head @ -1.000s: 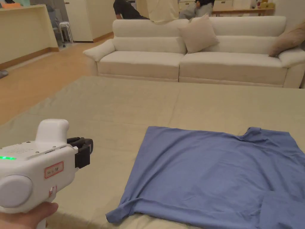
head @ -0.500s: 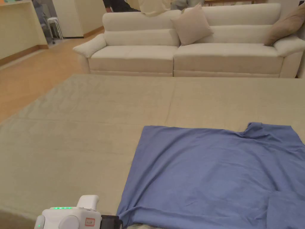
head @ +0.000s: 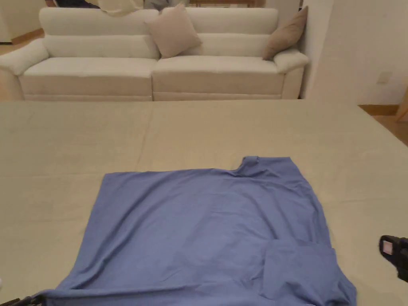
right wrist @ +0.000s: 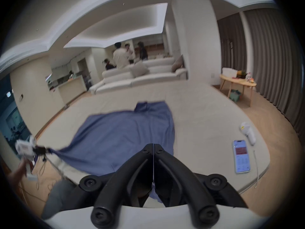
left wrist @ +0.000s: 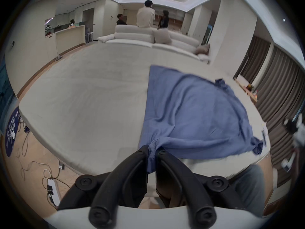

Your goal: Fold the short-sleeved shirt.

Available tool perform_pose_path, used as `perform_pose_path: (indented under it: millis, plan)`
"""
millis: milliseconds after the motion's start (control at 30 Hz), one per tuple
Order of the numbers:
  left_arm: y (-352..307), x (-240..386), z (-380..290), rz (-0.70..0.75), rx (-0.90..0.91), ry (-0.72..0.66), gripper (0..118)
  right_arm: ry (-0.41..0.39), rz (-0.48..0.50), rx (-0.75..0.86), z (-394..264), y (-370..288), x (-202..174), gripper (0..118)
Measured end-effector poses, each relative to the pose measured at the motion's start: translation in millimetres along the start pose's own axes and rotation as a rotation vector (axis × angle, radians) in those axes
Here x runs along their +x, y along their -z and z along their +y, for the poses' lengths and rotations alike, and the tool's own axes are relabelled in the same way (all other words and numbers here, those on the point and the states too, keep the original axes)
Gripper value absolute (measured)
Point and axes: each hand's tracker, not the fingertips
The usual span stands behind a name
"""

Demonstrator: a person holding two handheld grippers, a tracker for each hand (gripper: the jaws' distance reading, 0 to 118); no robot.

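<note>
Head view: blue short-sleeved shirt (head: 207, 227) lies spread on the beige mat (head: 199, 127), collar at 12 o'clock, near sleeve folded over the body at 5 o'clock. A cream sofa (head: 151, 67) with two cushions sits behind the mat.

Left gripper view: left gripper (left wrist: 152, 151) jaws clenched on the shirt's near corner — fabric bunched between the tips and hanging down behind them. From the pinch, the cloth fans out toward 1 o'clock across the mat. Shirt hem sits at the mat's near edge. A power strip (left wrist: 52, 193) and cables lie on the wood floor at 8 o'clock.

Right gripper view: right gripper (right wrist: 153, 147) jaws closed tip to tip over the shirt's near edge. A bit of blue cloth shows below the tips between the jaws, but I cannot tell whether the tips actually pinch fabric. The left gripper appears at 9 o'clock here, blurred, pulling a shirt corner out past the mat's edge. A phone (right wrist: 241, 156) lies on the mat at 3 o'clock, screen lit, and a white handheld device (right wrist: 247, 134) is just beyond it. A small wooden table (right wrist: 237, 83) stands at 2 o'clock near the curtains. Several people (right wrist: 122, 55) stand behind the sofa.
</note>
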Motion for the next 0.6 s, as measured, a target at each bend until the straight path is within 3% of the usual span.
perform_pose_path:
  millis: [33,67,100,133,200,267,400,433,467,500,600]
  plan:
    - [-7,2,4,-0.008,0.033,-0.008,6,-0.019,-0.01,-0.05,-9,13,5,30]
    - [-21,11,9,-0.019,0.035,-0.022,6,-0.028,-0.056,-0.079,-15,23,7,87]
    - [-26,14,11,-0.032,0.041,-0.017,6,-0.048,-0.041,-0.116,-21,34,12,110]
    - [-33,19,15,-0.025,0.067,-0.009,6,-0.049,-0.003,-0.124,-32,45,22,118]
    - [-47,29,23,-0.035,0.088,-0.01,6,-0.031,0.021,-0.133,-49,61,30,117]
    - [-51,36,27,-0.046,0.105,-0.027,6,-0.045,0.001,-0.293,-68,78,27,111]
    - [-46,44,30,-0.037,0.088,-0.011,6,-0.099,0.047,-0.257,-90,81,13,73]
    - [-44,45,29,-0.033,0.083,-0.004,6,-0.11,0.042,-0.292,-92,86,9,51]
    - [-41,45,29,-0.023,0.07,0.001,6,-0.121,0.033,-0.326,-96,91,8,20]
    - [-40,45,28,-0.022,0.066,0.0,6,-0.121,0.018,-0.323,-98,92,8,7]
    - [-40,40,23,-0.014,0.065,-0.015,6,-0.066,0.037,-0.251,-96,80,11,6]
